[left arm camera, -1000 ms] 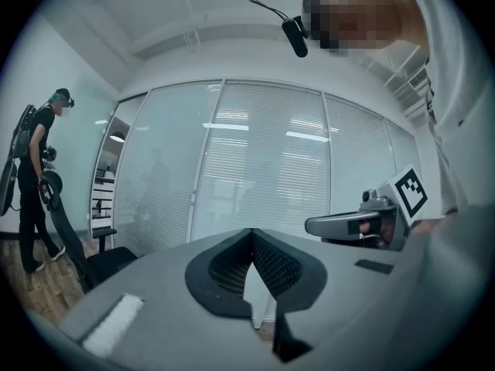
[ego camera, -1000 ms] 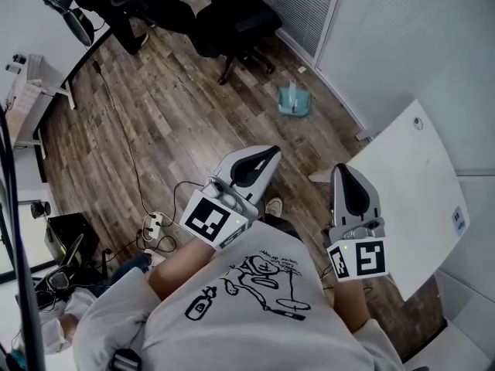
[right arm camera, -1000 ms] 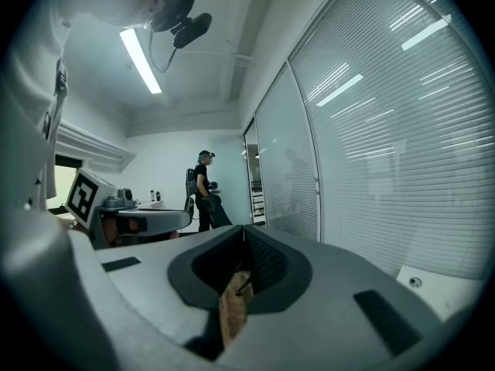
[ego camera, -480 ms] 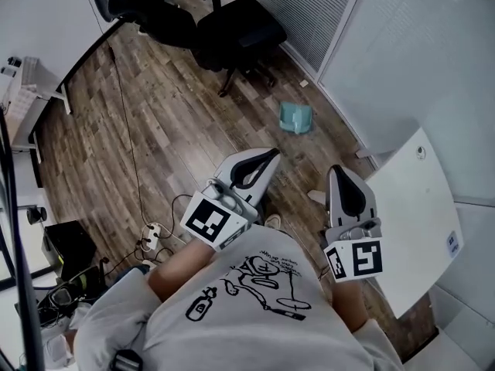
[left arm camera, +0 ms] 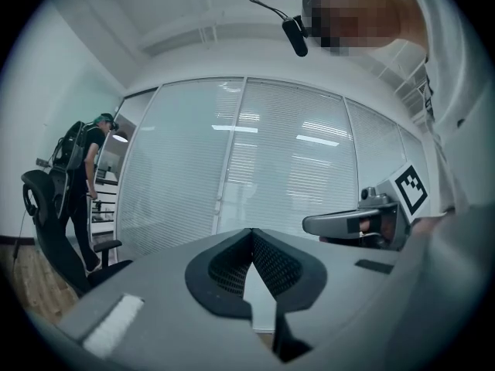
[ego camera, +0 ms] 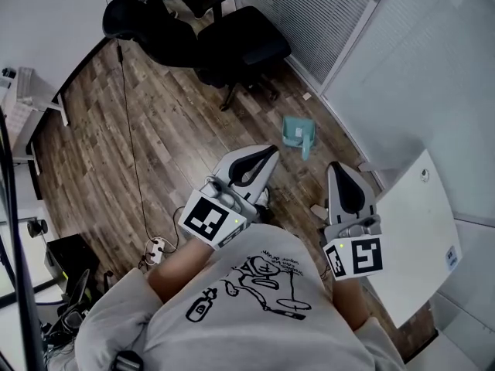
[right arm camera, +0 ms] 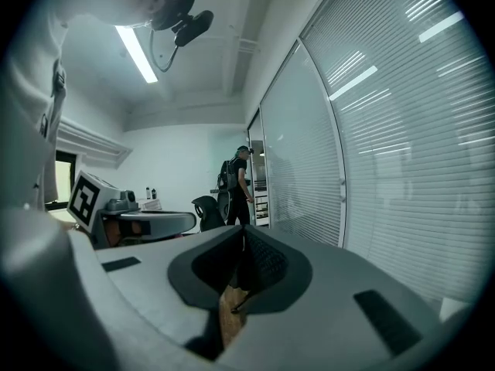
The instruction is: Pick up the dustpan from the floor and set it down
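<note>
The wooden floor point(ego camera: 155, 145) fills most of my head view, with a white surface point(ego camera: 414, 230) at my right and black office chairs point(ego camera: 232, 41) further off. I hold my left gripper point(ego camera: 269, 153) and right gripper point(ego camera: 339, 168) side by side. Each has its fingers point(left arm camera: 220, 269) pressed together on nothing. The teal dustpan point(ego camera: 298, 134) lies on the floor near the glass wall point(ego camera: 325, 14). It is ahead of both sets of fingers, apart from them and roughly between their lines.
</note>
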Motion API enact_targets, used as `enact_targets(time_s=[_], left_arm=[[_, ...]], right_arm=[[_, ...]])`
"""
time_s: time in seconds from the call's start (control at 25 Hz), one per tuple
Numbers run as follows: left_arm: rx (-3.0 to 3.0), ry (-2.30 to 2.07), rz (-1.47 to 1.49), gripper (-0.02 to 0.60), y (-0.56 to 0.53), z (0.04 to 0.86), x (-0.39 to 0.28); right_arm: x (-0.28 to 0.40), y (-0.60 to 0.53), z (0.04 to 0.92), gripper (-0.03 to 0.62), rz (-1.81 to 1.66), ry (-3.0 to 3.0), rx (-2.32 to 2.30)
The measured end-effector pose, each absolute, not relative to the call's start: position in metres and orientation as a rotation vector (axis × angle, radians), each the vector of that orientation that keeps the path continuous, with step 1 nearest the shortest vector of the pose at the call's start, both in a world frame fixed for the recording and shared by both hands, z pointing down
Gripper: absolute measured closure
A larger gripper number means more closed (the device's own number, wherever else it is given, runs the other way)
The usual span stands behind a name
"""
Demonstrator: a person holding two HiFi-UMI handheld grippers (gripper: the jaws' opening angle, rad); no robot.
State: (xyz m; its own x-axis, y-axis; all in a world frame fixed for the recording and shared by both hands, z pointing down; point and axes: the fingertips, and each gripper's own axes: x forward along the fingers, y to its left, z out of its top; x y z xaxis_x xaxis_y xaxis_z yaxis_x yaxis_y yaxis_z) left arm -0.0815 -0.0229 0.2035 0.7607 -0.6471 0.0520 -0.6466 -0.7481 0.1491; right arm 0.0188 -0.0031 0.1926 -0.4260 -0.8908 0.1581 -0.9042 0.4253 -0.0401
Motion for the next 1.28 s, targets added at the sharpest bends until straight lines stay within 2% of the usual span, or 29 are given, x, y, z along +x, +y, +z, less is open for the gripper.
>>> enact_targets(time_s=[0.32,0.92,1.28], left_arm=[[2.814,-0.992,0.017,0.586,-0.056,0.208,-0.07],[2.807,-1.061,-0.004,0.586,-0.082,0.199,0.001],[2.791,-1.061,0.047,0.586,-0.084,0.214,0.012]], right_arm=[[0.03,-0.034,0.197,0.589,0.196,-2.528,1.66],[0.112,-0.057,0.188,0.589,0.16,-2.526,1.632],[0.124,-0.061,0.204,0.588,0.198,-2.52,1.603]])
